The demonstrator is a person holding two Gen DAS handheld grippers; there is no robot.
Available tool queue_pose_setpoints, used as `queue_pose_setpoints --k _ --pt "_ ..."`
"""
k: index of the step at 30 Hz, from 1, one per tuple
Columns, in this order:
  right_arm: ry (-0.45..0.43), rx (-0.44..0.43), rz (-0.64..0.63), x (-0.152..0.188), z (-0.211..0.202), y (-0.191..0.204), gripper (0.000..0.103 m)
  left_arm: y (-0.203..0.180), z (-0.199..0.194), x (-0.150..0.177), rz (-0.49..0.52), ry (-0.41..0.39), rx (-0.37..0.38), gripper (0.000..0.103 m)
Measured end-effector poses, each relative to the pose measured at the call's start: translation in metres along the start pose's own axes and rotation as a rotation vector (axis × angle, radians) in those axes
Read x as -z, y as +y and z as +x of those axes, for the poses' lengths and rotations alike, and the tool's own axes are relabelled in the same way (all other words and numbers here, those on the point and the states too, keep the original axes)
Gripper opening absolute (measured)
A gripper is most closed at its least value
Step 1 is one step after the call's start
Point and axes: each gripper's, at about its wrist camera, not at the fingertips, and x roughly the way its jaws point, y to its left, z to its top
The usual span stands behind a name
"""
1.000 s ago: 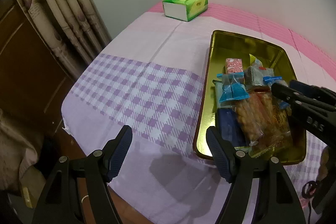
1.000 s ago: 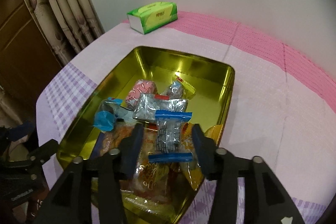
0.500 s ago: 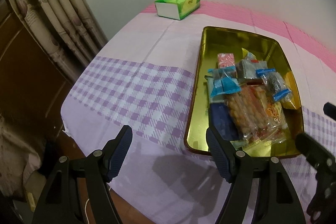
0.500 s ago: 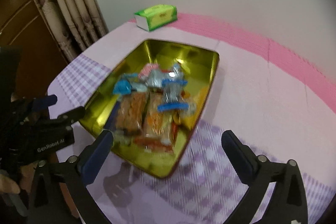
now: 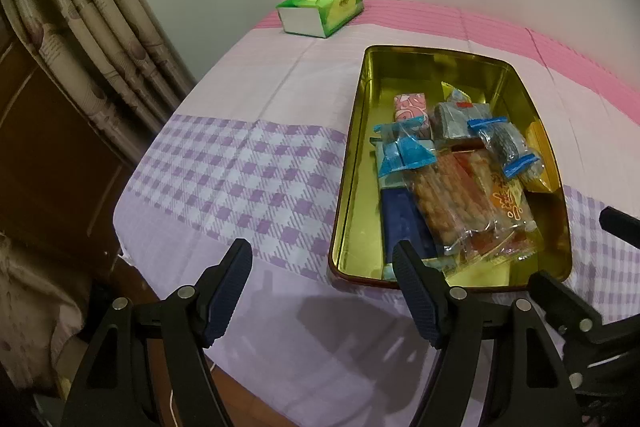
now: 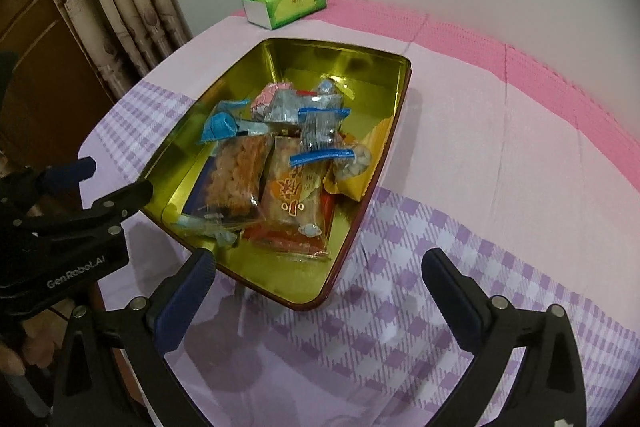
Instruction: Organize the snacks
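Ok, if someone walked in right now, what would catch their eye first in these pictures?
Probably the shiny gold tin in the middle of the pink and purple checked tablecloth, with wrapped snacks heaped inside it. Next, the bright green tissue pack at the far edge by the wall. Near the cameras, both grippers hang empty with jaws apart, the right gripper at the tin's near corner.

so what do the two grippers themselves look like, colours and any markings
Both are matte black plastic frames with silver screw heads at the joints. The left gripper and right gripper each end in two fingers faced with dark blue ribbed pads. White "GenRobot.AI" lettering marks the left gripper's body in the right wrist view.
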Motion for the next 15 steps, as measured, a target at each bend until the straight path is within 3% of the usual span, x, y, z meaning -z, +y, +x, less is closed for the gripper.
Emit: queue_pose_setpoints --k 15 --pt "0.054 0.009 -0.020 0.006 0.014 0.005 0.103 -0.001 0.005 0.002 0.010 0.022 -0.004 0.073"
